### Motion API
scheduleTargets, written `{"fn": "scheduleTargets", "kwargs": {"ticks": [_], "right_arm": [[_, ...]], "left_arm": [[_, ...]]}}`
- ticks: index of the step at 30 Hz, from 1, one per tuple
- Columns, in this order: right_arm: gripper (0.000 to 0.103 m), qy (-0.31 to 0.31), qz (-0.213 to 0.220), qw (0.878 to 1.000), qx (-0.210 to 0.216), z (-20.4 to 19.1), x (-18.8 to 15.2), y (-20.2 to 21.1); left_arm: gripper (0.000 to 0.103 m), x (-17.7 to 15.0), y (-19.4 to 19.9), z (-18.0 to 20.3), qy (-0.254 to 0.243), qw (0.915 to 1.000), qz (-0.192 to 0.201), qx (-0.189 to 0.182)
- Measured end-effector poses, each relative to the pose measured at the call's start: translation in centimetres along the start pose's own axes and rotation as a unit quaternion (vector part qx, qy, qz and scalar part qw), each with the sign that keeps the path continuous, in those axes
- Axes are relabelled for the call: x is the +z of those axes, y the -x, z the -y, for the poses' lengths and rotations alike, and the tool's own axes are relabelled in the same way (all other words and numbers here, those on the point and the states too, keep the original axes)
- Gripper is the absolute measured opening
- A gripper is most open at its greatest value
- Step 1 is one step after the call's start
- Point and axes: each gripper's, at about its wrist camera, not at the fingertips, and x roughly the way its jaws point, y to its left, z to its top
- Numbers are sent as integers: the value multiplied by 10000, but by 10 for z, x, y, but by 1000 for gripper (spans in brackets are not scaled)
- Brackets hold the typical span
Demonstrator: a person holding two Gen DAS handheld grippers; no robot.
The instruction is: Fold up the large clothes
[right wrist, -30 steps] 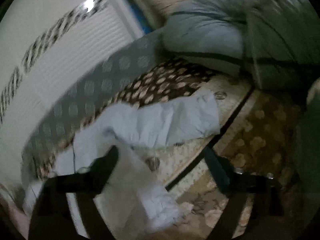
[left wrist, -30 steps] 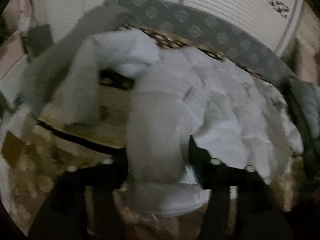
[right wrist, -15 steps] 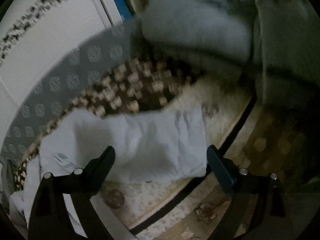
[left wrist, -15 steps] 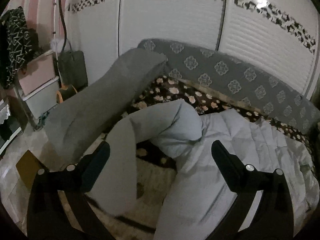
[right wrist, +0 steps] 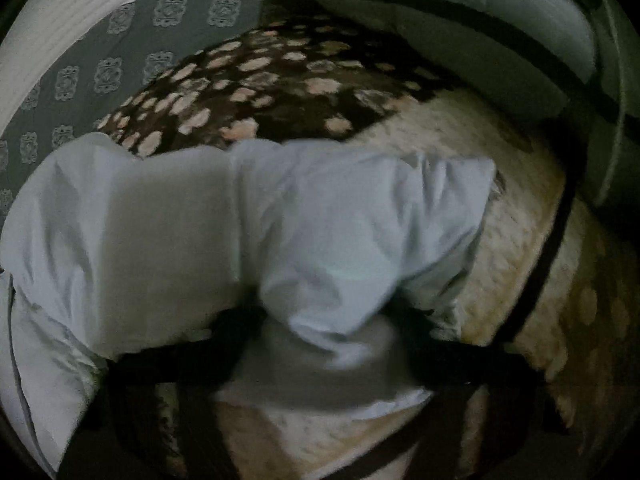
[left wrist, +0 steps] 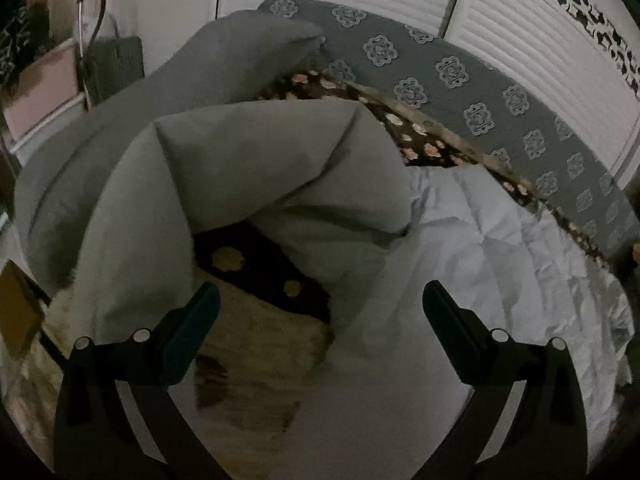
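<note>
A large pale padded garment [left wrist: 500, 248] lies spread on the bed, its quilted body at the right in the left wrist view. One sleeve [left wrist: 280, 168] arches up and folds back over the bedding. My left gripper [left wrist: 320, 312] hangs open just above the edge of the garment, with nothing pressed between its fingers. In the right wrist view an end of the same garment [right wrist: 340, 232] lies across the picture. My right gripper [right wrist: 324, 324] is low on it, its jaws closing, with a bunch of the pale cloth squeezed between the dark fingers [right wrist: 236, 332].
The bed carries a brown flowered blanket [right wrist: 260, 80] and a cream fleece cover [right wrist: 512, 208]. A grey patterned headboard [left wrist: 452, 72] and white slatted doors [left wrist: 528, 40] stand behind. A grey pillow [right wrist: 460, 40] lies at the far right, a long grey cushion [left wrist: 132, 120] at the left.
The left gripper, which had the sleeve between its jaws, now stands wide open closer over the garment. The right gripper has come down onto the garment's end and closed around the cloth.
</note>
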Motion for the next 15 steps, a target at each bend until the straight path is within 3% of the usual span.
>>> {"fn": "scheduleTargets", "kwargs": {"ticks": [1,2,4,7,9,10,11,12,13,15], "right_arm": [[20,-42,49,10000,35,0,4,5],[13,-80,133,9999,43,0,6,12],[11,-288,788,9955,-440,10,16,45],[14,-462,1850,9749,-1151,30,30,92],[29,-345,2158,9623,-1621,36,31,102],[46,-135,2145,9589,-1854,37,29,94],[71,-54,2120,9591,-1877,39,26,87],[83,-4,2078,9613,-1811,43,21,78],[92,12,1971,9645,-1756,48,18,69],[92,-139,1729,9712,-1635,57,16,64]], "left_arm": [[100,0,2,2,-50,10000,38,2],[100,0,5,4,-123,9999,98,34],[100,2,17,7,-268,9989,300,245],[100,9,43,0,-45,9978,635,177],[100,13,58,-5,76,9962,850,150],[100,15,62,-7,103,9955,925,158],[100,16,64,-10,123,9951,971,170],[100,16,63,-11,133,9951,967,174],[100,15,61,-12,142,9954,934,177],[100,12,53,-13,160,9966,792,190]]}}
